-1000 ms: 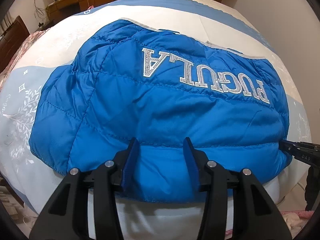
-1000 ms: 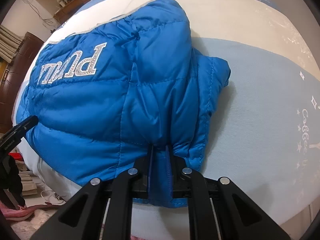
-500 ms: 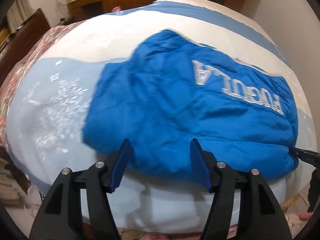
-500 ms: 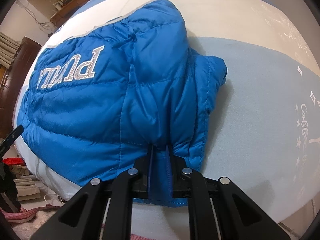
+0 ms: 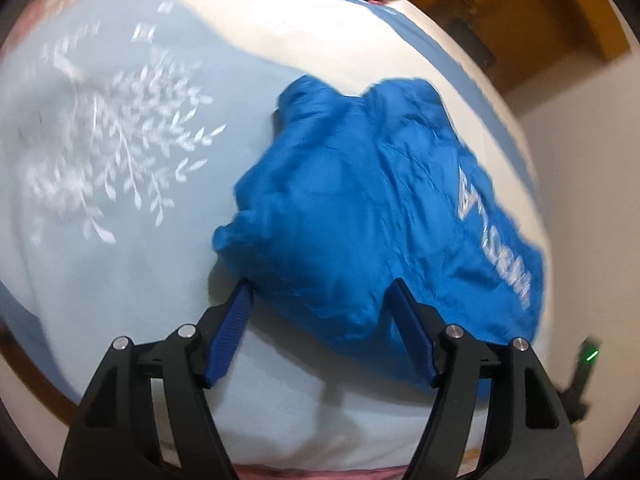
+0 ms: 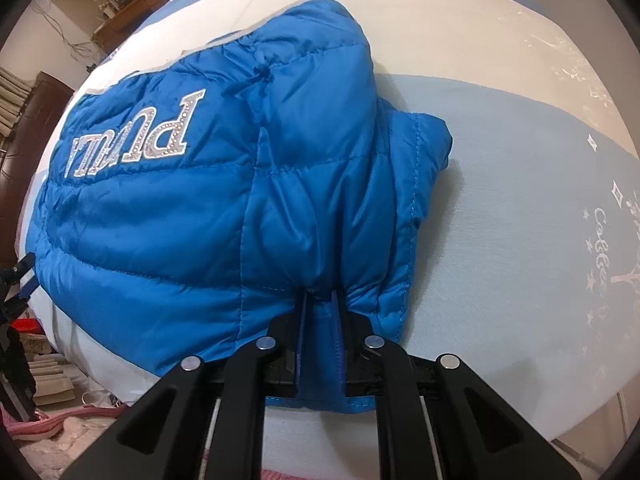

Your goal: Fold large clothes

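Observation:
A blue puffer jacket (image 6: 208,216) with silver lettering lies folded on the bed. My right gripper (image 6: 320,296) is shut on the jacket's near hem, with blue fabric pinched between its pads. In the left wrist view the jacket (image 5: 360,216) lies at centre right. My left gripper (image 5: 320,292) is open and empty. Its fingers stand on either side of the jacket's near left corner, with the fabric just beyond and partly between the tips. The left view is motion-blurred.
The bed (image 6: 520,184) has a pale blue and cream cover with white leaf embroidery (image 5: 116,160). Wooden furniture (image 5: 540,8) stands beyond the far end. Clutter lies on the floor (image 6: 44,392) below the near left edge. The left gripper's tip (image 6: 20,272) shows at the right view's left edge.
My left gripper has swung left along the jacket's near edge to its left corner, still open. My right gripper has stayed shut on the hem, hardly moving.

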### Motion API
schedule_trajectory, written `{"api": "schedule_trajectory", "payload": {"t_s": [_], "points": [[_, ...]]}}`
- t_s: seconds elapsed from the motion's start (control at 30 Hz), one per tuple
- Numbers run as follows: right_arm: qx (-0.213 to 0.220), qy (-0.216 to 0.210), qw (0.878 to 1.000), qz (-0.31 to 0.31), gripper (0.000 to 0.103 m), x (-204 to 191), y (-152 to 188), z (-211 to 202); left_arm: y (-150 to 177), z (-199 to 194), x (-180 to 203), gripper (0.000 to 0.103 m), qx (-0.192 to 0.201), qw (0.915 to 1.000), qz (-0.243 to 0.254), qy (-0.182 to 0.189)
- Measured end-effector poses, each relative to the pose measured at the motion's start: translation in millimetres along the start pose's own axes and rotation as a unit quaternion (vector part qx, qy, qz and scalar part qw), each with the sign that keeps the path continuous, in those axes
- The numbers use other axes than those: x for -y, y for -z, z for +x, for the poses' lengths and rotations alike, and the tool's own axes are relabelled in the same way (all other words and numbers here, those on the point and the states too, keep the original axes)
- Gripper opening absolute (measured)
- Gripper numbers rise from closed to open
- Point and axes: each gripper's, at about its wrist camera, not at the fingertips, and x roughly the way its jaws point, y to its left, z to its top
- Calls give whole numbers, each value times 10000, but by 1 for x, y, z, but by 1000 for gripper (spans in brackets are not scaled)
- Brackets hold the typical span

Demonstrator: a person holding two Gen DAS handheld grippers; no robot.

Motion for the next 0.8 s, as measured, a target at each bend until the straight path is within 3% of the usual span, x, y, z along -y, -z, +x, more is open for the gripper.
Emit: {"api": "schedule_trajectory", "payload": {"t_s": [0.17, 0.37, 0.4, 0.47, 0.57, 0.7, 0.8], "points": [[33, 67, 10000, 8, 11, -5, 4, 0, -11, 7, -32, 70, 33, 9943, -770, 732], [43, 149, 9999, 58, 11, -11, 6, 0, -27, 22, -43, 69, 16, 9895, -1009, 1035], [42, 166, 9998, 66, 11, -12, 7, 0, -28, 24, -45, 67, 27, 9886, -1041, 1085], [37, 179, 9998, 81, 11, -13, 7, 0, -32, 26, -47, 48, 35, 9879, -1015, 1169], [14, 177, 9998, 135, 11, -13, 5, 0, -31, 18, -39, 29, 164, 9877, -827, 1314], [-53, 109, 9995, 286, 11, -9, 2, -1, -30, 1, -27, 25, 364, 9881, -618, 1362], [-61, 65, 9993, 360, 11, -8, 2, 0, -28, 9, -35, 25, 253, 9901, -666, 1206]]}}
